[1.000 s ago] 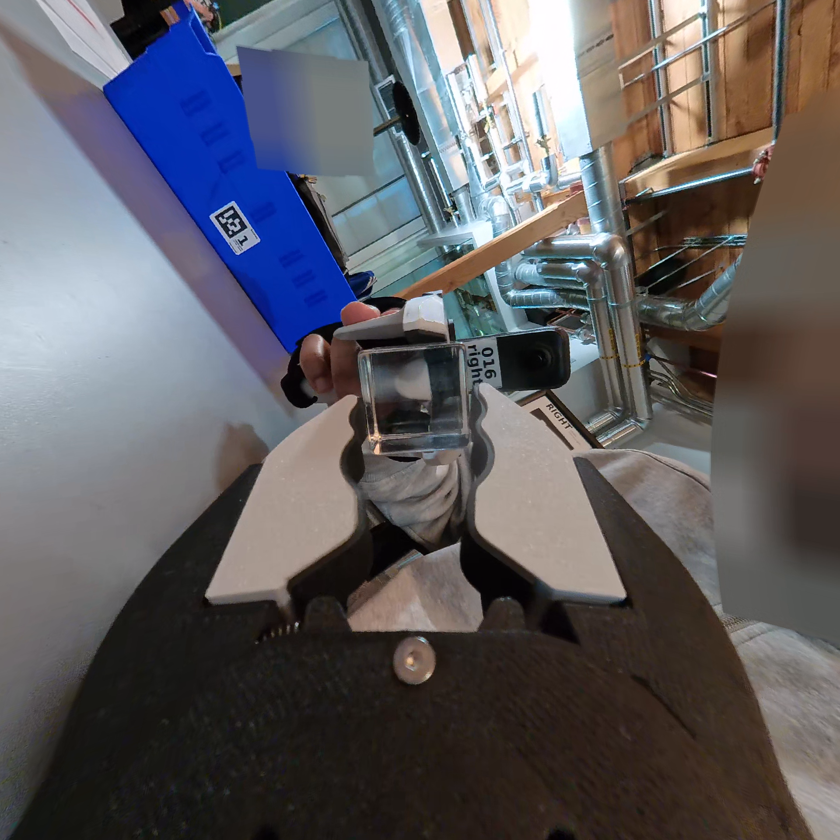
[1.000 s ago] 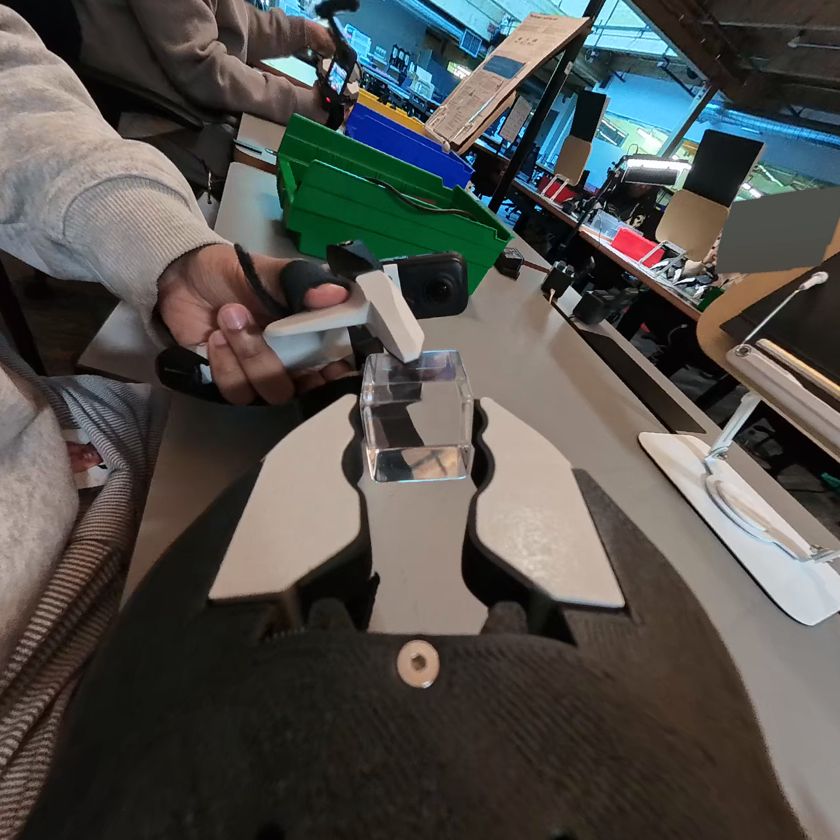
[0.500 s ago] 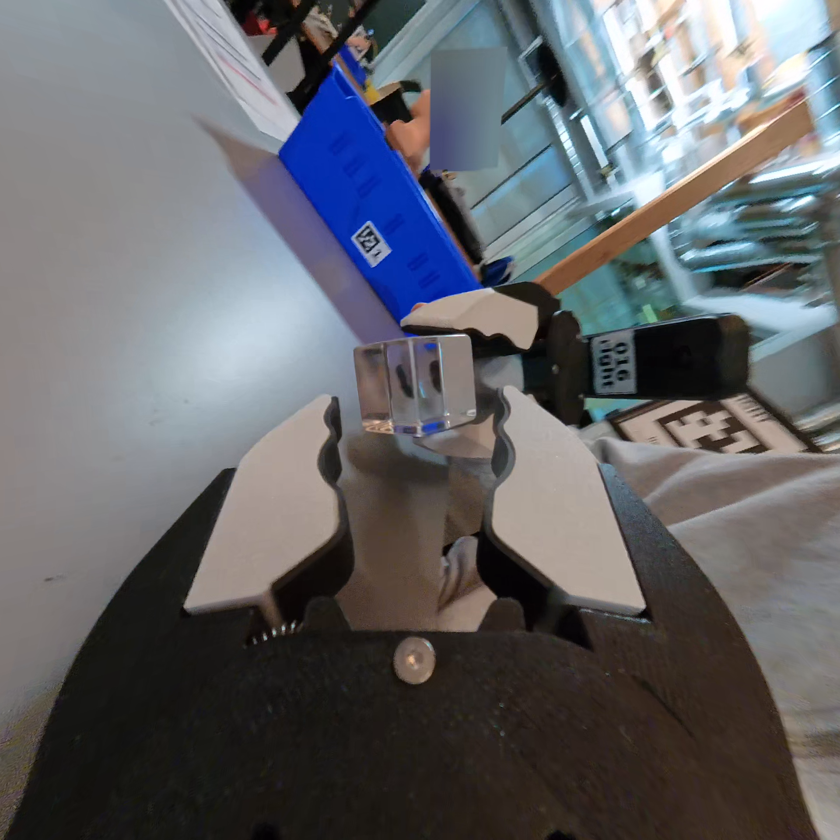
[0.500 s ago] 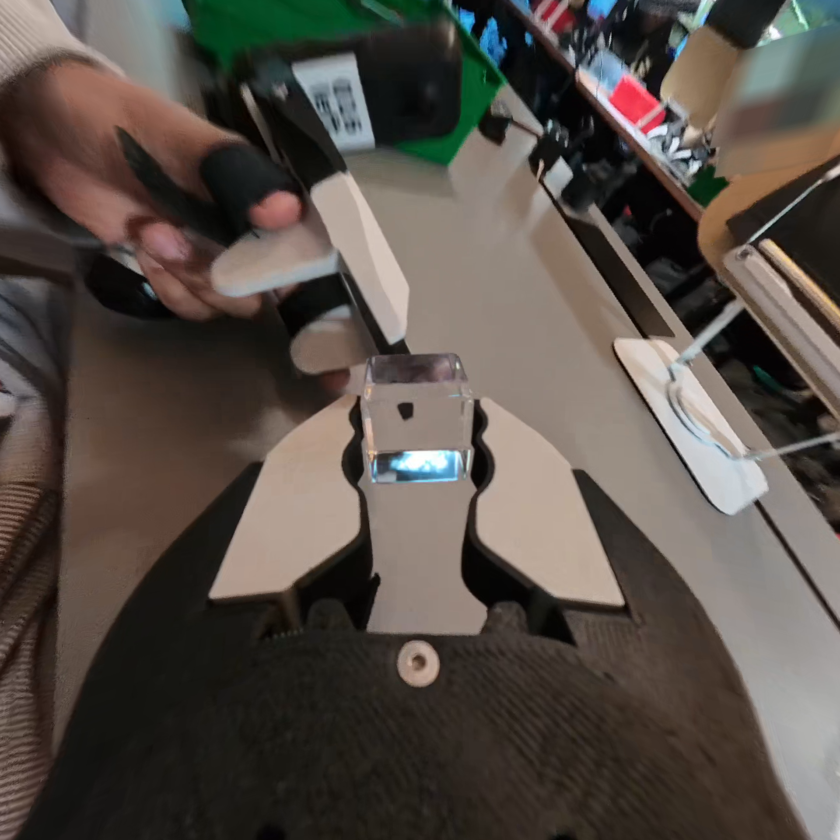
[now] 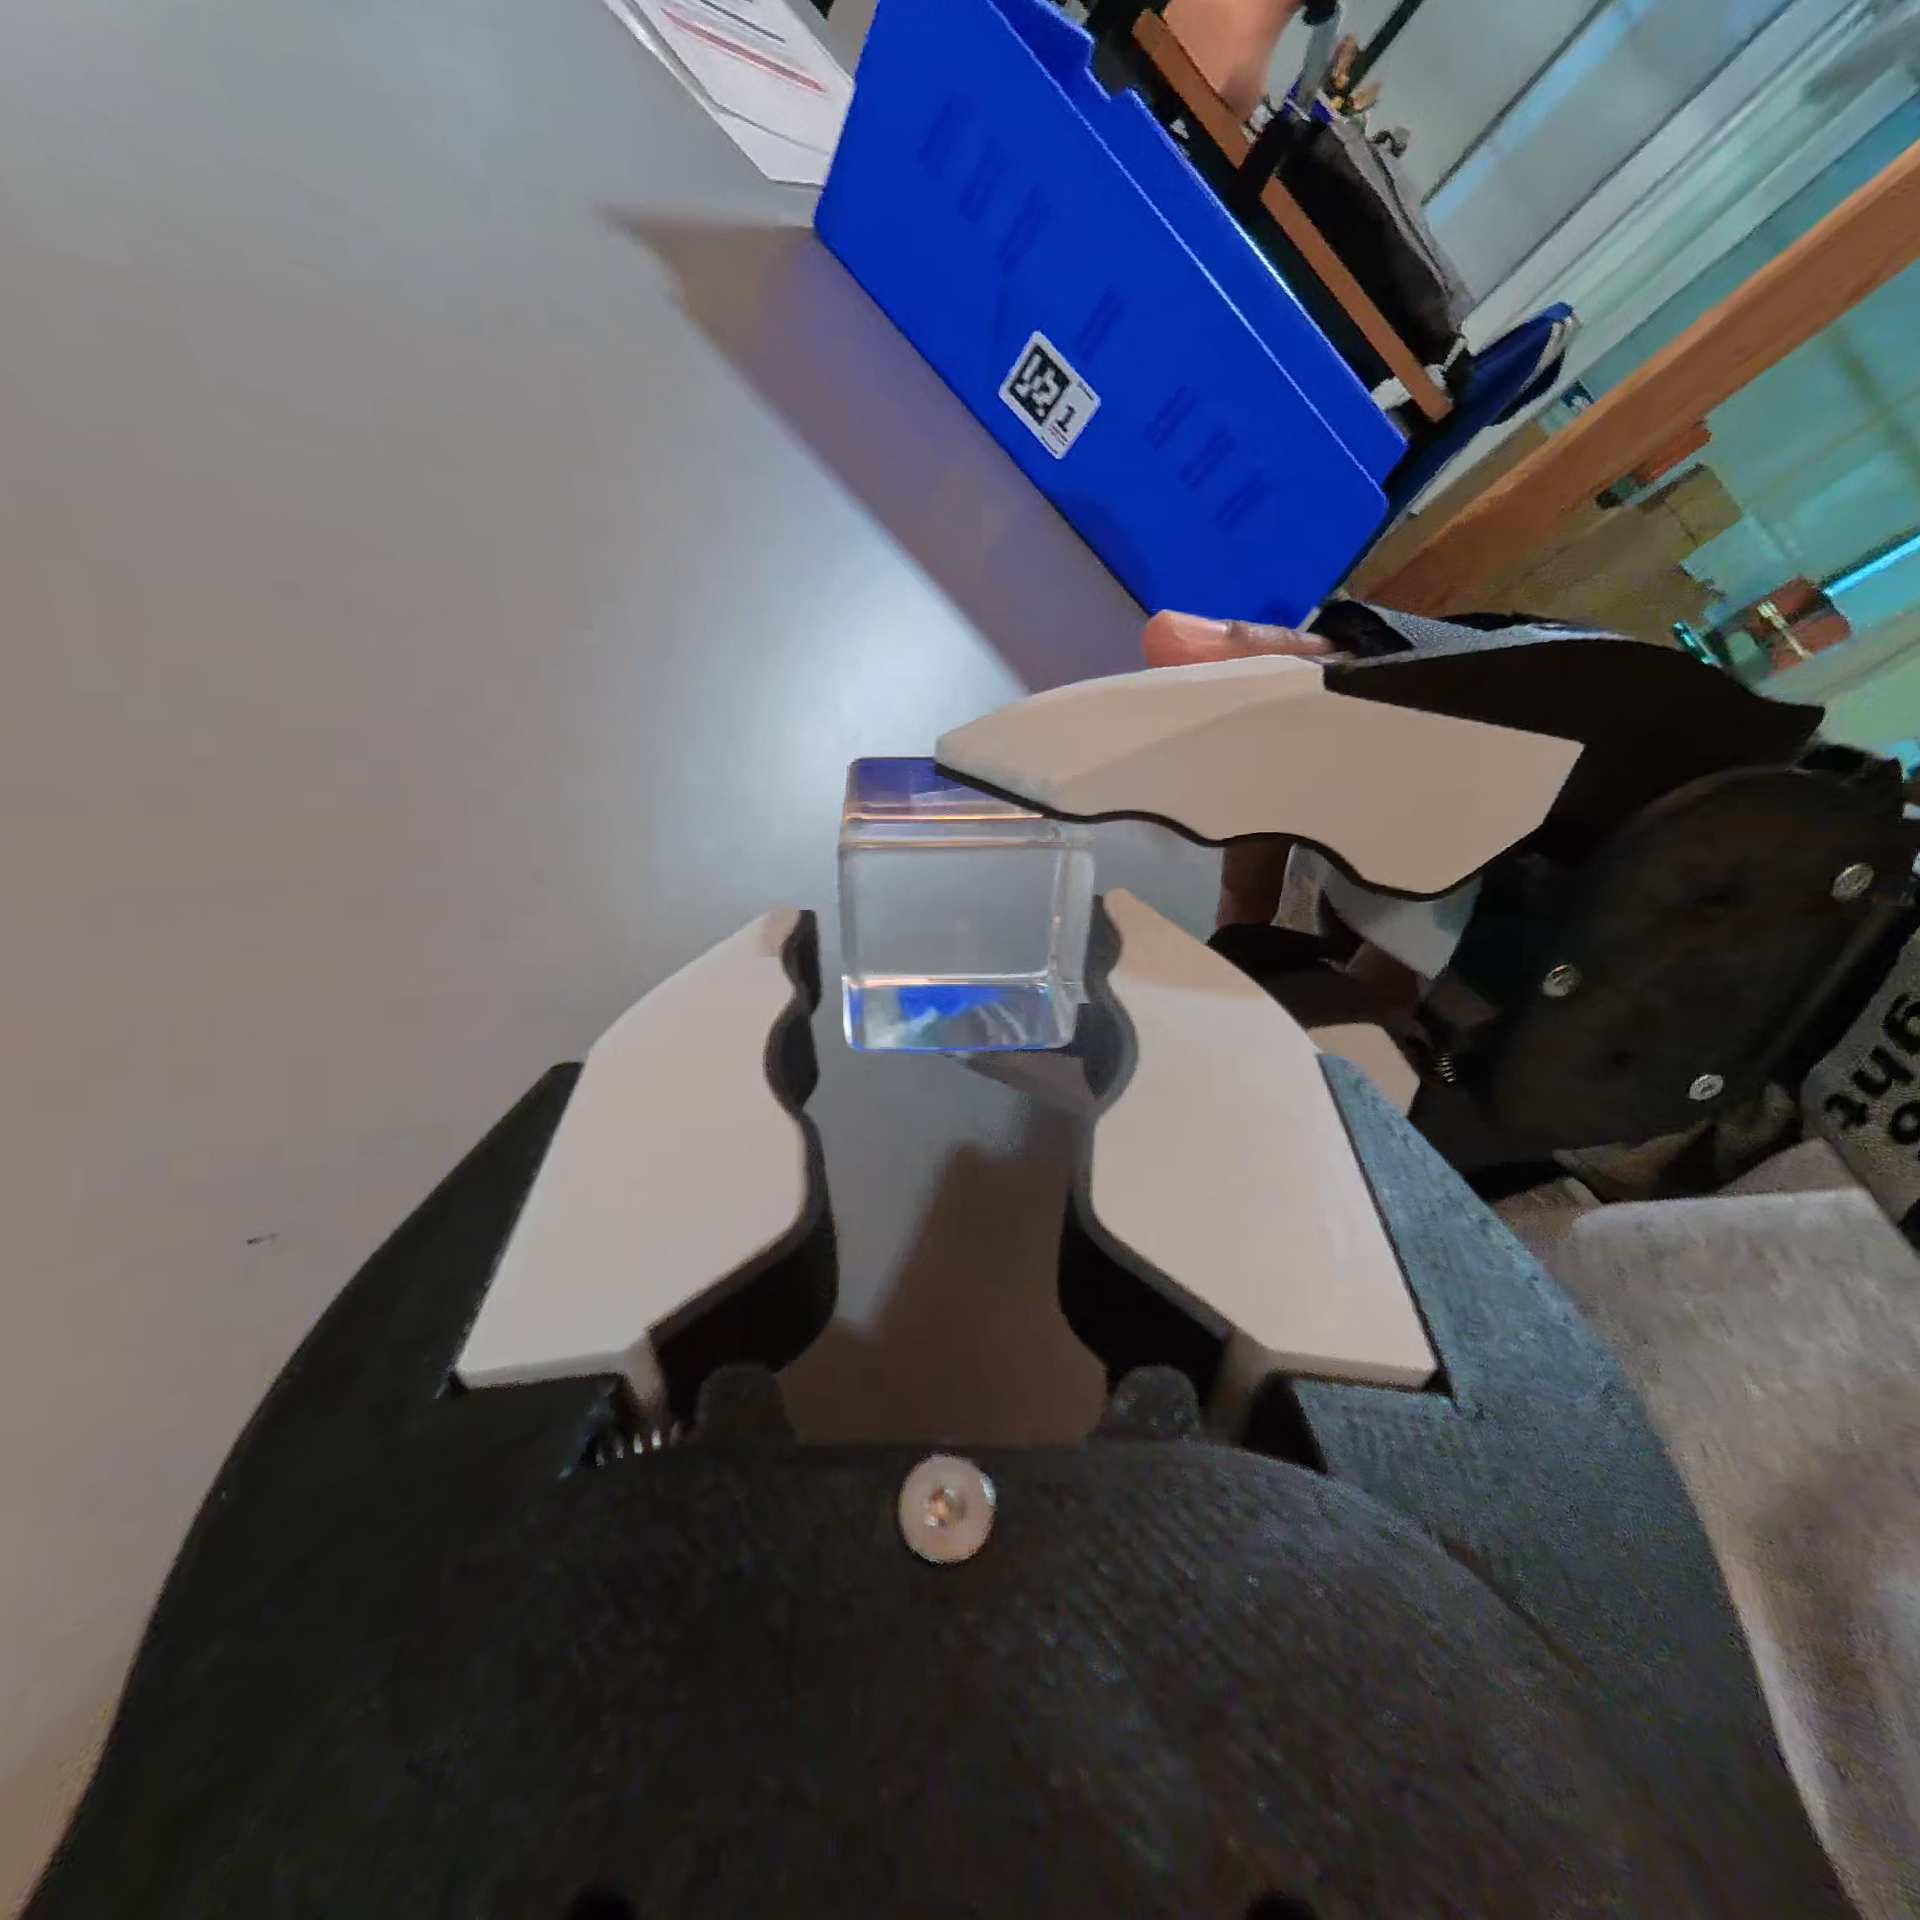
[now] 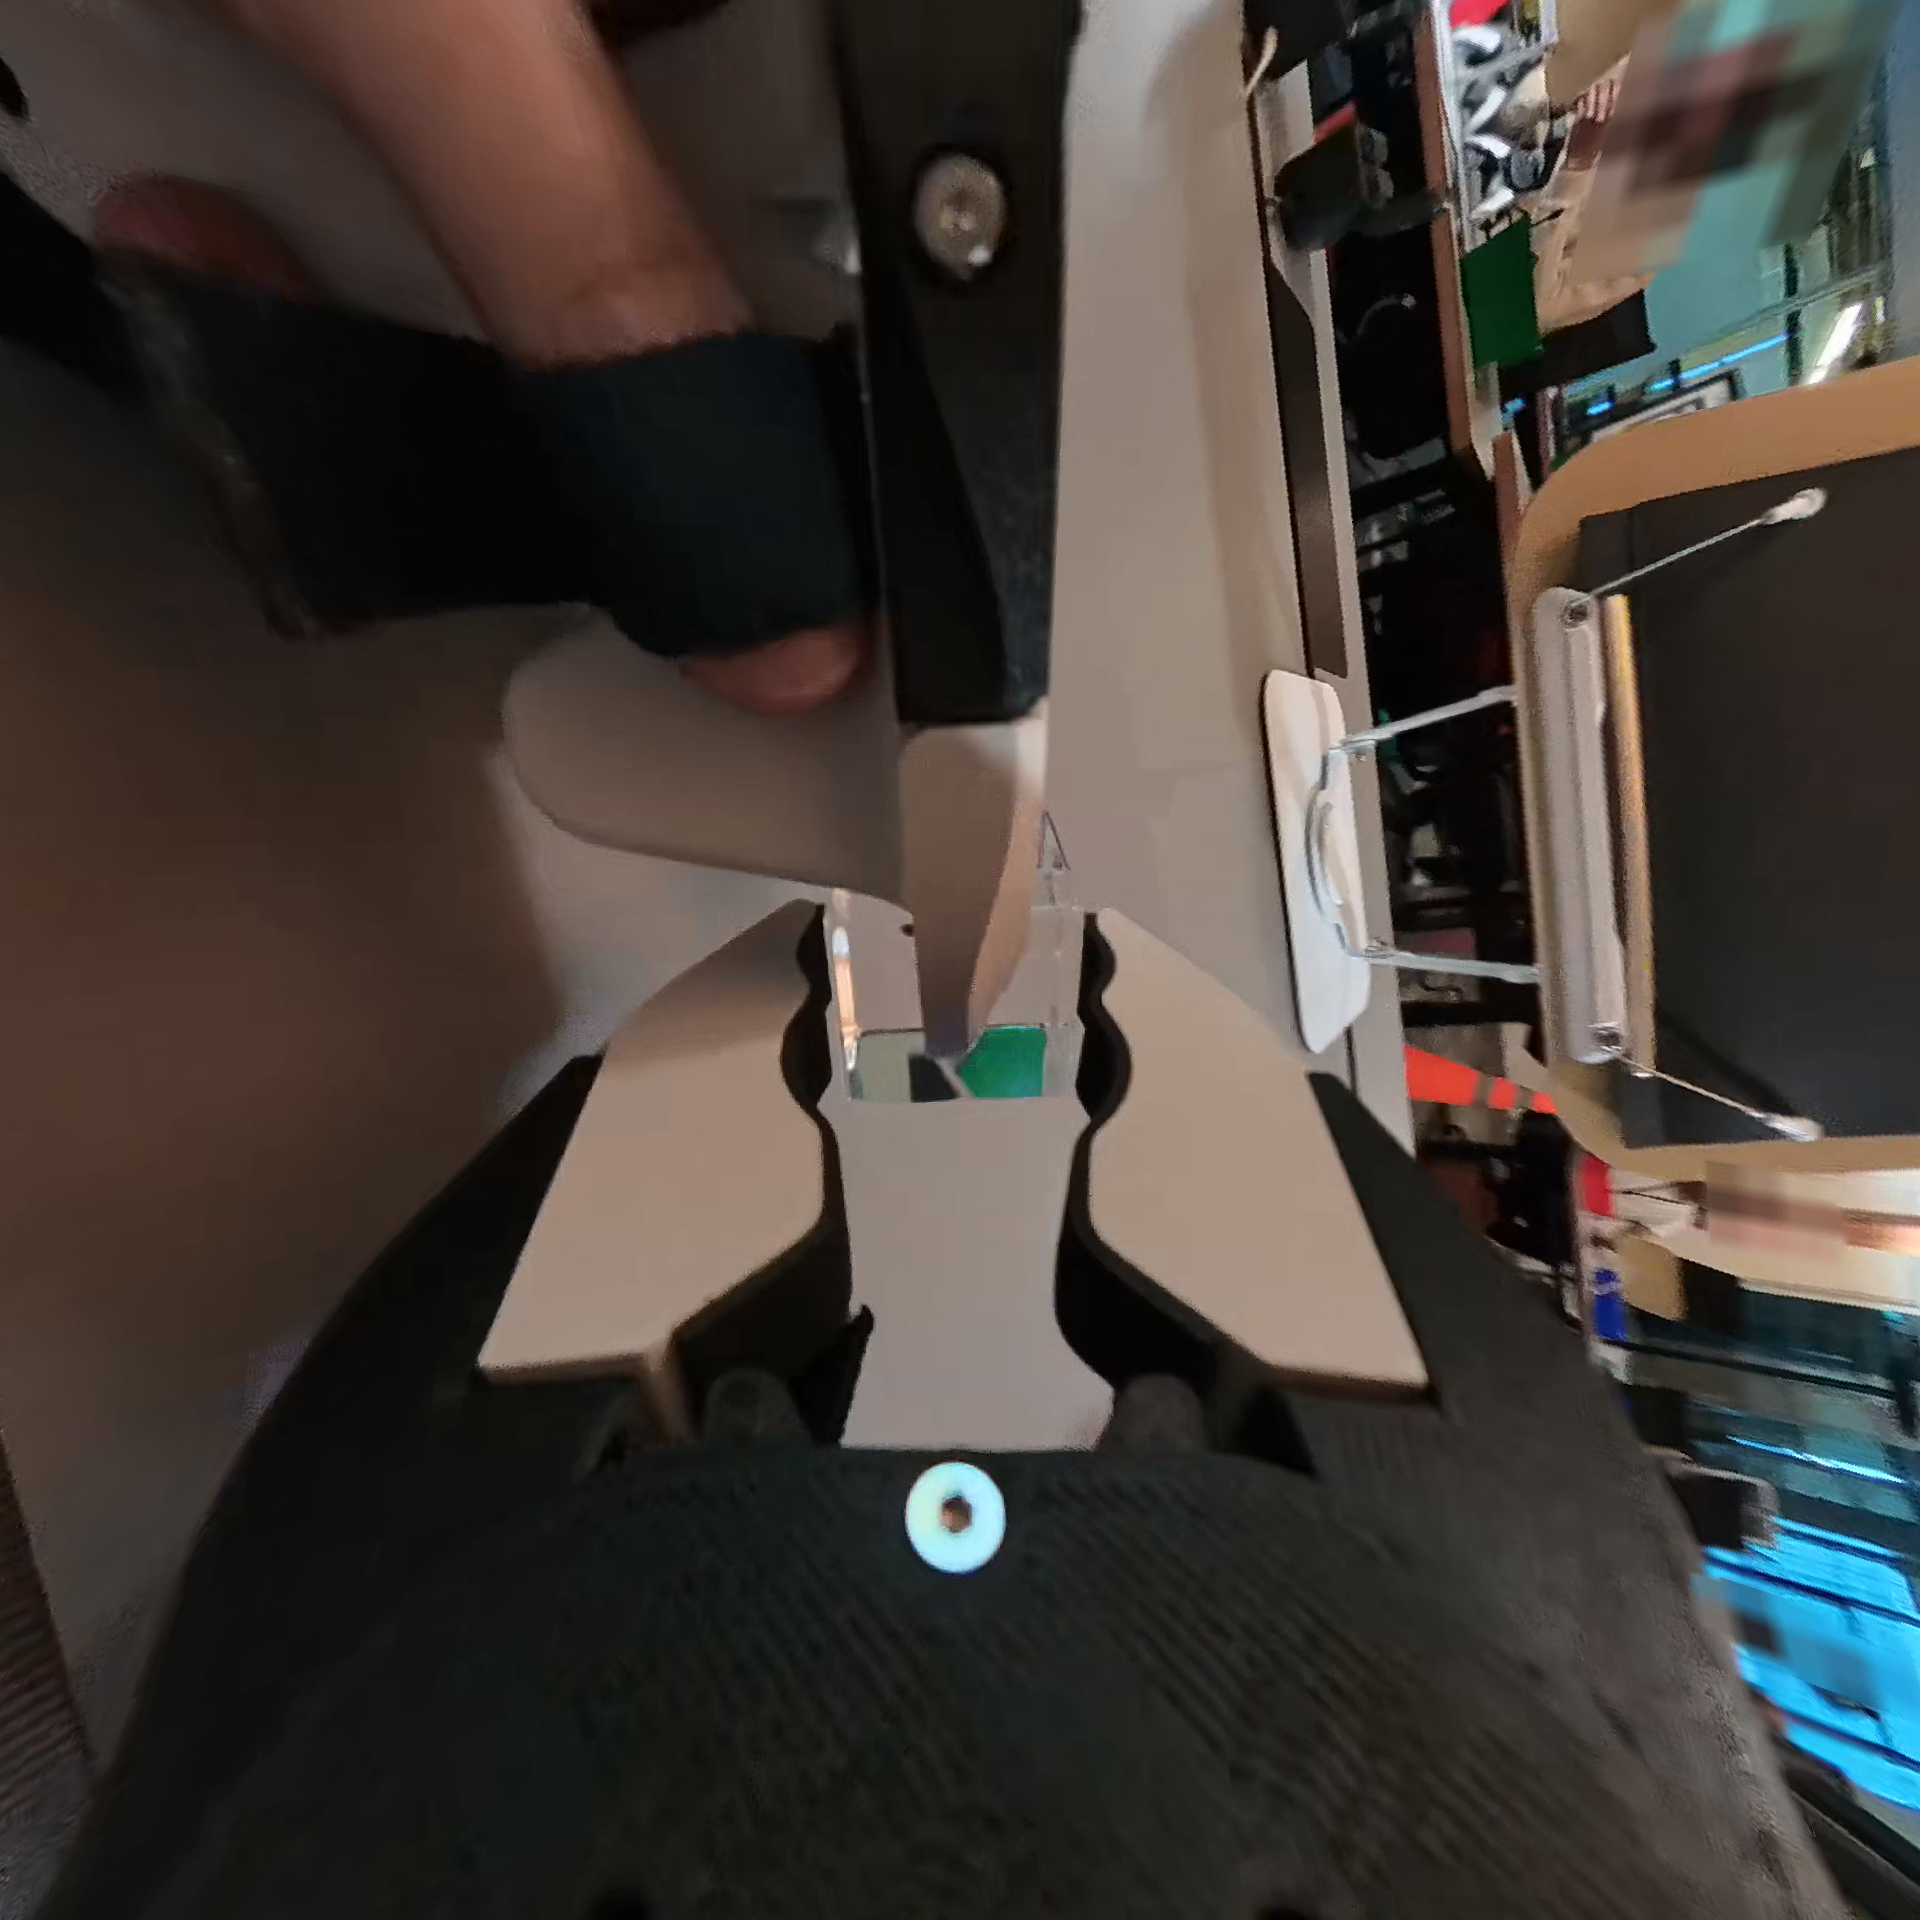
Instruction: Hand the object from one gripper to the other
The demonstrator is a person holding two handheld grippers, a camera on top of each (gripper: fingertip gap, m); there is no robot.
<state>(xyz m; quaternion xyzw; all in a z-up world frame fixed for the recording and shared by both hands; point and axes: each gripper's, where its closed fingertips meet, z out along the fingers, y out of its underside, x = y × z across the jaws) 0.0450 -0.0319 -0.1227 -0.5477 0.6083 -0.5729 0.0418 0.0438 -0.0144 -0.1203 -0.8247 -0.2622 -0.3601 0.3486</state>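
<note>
A clear cube (image 5: pixel 961 935) hangs in the air above the grey table (image 5: pixel 312 623). My left gripper (image 5: pixel 954 920) is open. Its fingertips stand on either side of the cube, with a gap showing on the left. My right gripper reaches in from the right of the left wrist view, its upper finger (image 5: pixel 1195 748) on the cube's top and its lower finger underneath. In the right wrist view my right gripper (image 6: pixel 951 925) is shut on the cube (image 6: pixel 1055 977). A finger (image 6: pixel 956 831) of the left gripper crosses in front of it, held by a hand.
A blue bin (image 5: pixel 1091 312) with a white tag stands on the table beyond the cube, with a paper sheet (image 5: pixel 727 62) behind it. A white stand base (image 6: pixel 1314 862) lies at the table's edge. A grey sleeve (image 5: pixel 1714 1455) lies at the lower right.
My left gripper, shut on the cube a second ago, has opened. The right gripper keeps the cube. Both grippers have rolled and swung down toward the table.
</note>
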